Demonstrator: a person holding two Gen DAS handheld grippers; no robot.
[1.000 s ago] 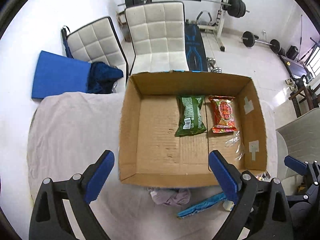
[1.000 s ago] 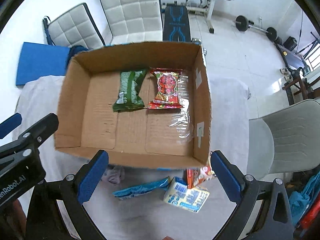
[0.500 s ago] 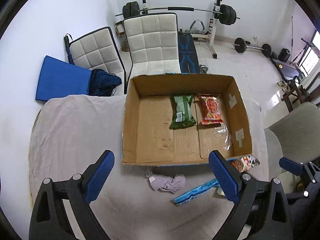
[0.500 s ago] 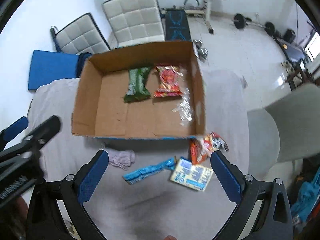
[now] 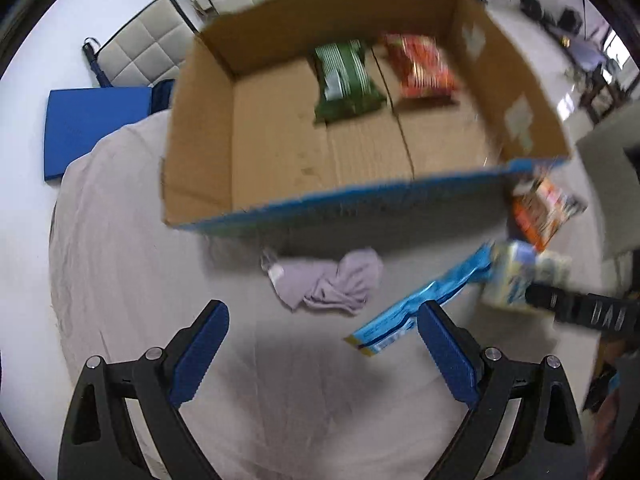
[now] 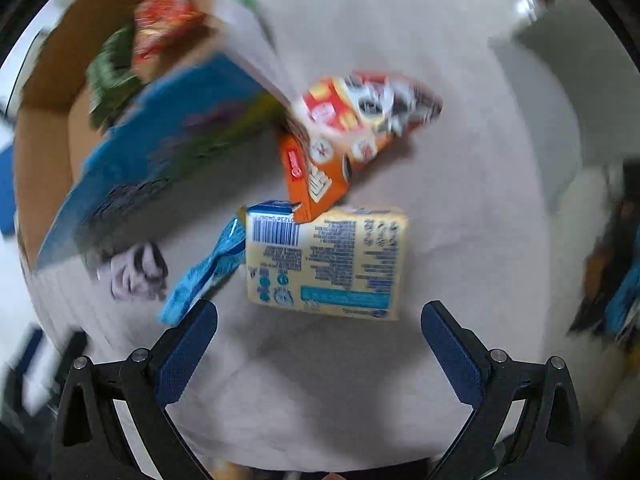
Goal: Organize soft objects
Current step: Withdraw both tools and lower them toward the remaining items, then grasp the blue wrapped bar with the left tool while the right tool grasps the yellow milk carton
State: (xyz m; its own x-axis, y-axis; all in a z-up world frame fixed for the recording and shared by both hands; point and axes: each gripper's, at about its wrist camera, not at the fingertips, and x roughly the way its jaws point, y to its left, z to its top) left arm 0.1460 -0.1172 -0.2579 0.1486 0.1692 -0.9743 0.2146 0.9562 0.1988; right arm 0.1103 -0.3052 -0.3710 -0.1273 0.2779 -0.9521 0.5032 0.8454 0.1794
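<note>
An open cardboard box (image 5: 200, 128) on the cloth-covered table holds a green snack bag (image 5: 344, 80) and a red snack bag (image 5: 420, 64). In front of it lie a crumpled lilac cloth (image 5: 332, 280), a light blue wrapper (image 5: 420, 300), a pale yellow packet (image 6: 328, 260) and an orange snack pack (image 6: 336, 144). My left gripper (image 5: 320, 344) is open and empty, low over the table just before the lilac cloth. My right gripper (image 6: 320, 348) is open and empty, close in front of the yellow packet. The yellow packet also shows in the left wrist view (image 5: 516, 276).
The table is covered by a pale pink cloth (image 5: 132, 280). White padded chairs (image 5: 148, 48) and a blue mat (image 5: 88, 120) stand behind the box. A grey chair (image 6: 560, 92) is at the right. The right wrist view is motion-blurred.
Both grippers have dropped toward the table in front of the box. The left now faces the lilac cloth, the right has swung down close to the yellow packet. Both jaws stay open.
</note>
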